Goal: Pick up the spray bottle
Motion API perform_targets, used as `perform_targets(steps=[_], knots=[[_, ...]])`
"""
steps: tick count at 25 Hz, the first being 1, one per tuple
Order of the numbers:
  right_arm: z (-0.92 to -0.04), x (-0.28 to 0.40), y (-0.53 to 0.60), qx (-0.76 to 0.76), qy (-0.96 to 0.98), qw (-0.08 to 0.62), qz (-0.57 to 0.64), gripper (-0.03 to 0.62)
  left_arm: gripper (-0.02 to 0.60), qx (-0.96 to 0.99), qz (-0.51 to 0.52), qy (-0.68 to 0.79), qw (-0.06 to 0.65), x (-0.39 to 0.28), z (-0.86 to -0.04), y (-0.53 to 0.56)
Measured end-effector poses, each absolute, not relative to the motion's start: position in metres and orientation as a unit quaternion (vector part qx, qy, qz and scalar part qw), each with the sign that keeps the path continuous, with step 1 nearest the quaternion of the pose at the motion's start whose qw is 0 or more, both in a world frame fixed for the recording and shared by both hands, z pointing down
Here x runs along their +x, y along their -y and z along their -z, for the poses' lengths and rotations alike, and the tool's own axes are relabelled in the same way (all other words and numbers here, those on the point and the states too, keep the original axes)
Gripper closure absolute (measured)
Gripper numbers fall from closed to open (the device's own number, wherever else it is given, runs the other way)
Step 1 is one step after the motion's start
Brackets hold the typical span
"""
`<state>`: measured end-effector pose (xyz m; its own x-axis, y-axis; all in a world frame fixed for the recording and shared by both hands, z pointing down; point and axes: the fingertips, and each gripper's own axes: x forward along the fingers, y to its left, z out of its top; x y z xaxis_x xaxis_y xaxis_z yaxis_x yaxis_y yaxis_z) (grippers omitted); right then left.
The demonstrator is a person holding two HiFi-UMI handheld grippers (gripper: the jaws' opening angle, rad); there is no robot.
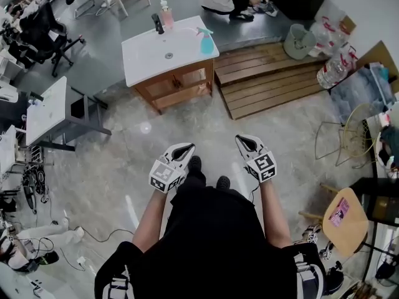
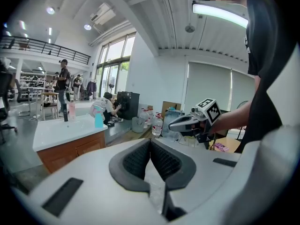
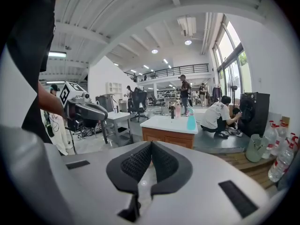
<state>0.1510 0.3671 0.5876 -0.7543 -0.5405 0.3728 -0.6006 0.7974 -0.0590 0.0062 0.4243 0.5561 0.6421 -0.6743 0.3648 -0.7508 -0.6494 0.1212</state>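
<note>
Nearest, the left hand-held gripper [image 1: 187, 147] is clenched with nothing in it, its ribbed black pads meeting in its own view [image 2: 150, 140]. The right hand-held gripper [image 1: 240, 139] is likewise closed and empty [image 3: 151, 144]. Both are held in front of the person's waist above the bare grey floor [image 1: 143, 129]. Each gripper view catches the other gripper out to one side, which the head view shows side by side. Well ahead stands the white-topped wooden table [image 1: 140, 61]. The light-blue plastic spray bottle [image 1: 206, 43] is at the table's far right corner, upright with its long axis vertical and its trigger head turned toward picture-left. Only the head view shows the tabletop's basin drain [image 1: 168, 55]. Beyond are a pink bottle [image 1: 166, 15] and a wooden plank platform [image 1: 274, 80].
</note>
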Motion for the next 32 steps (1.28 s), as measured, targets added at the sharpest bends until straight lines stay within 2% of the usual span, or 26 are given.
perform_targets(steps=[18,32], knots=[[-0.594,0.044,-0.276,0.308,0.925,0.213,-0.068,0.577,0.558,0.900,-0.132,0.397,0.119,-0.123,-0.557,-0.305],[-0.607,0.015,-0.251,0.344,0.911,0.211,-0.086,0.577,0.558,0.918,-0.148,0.349,0.114,-0.144,-0.561,-0.255]])
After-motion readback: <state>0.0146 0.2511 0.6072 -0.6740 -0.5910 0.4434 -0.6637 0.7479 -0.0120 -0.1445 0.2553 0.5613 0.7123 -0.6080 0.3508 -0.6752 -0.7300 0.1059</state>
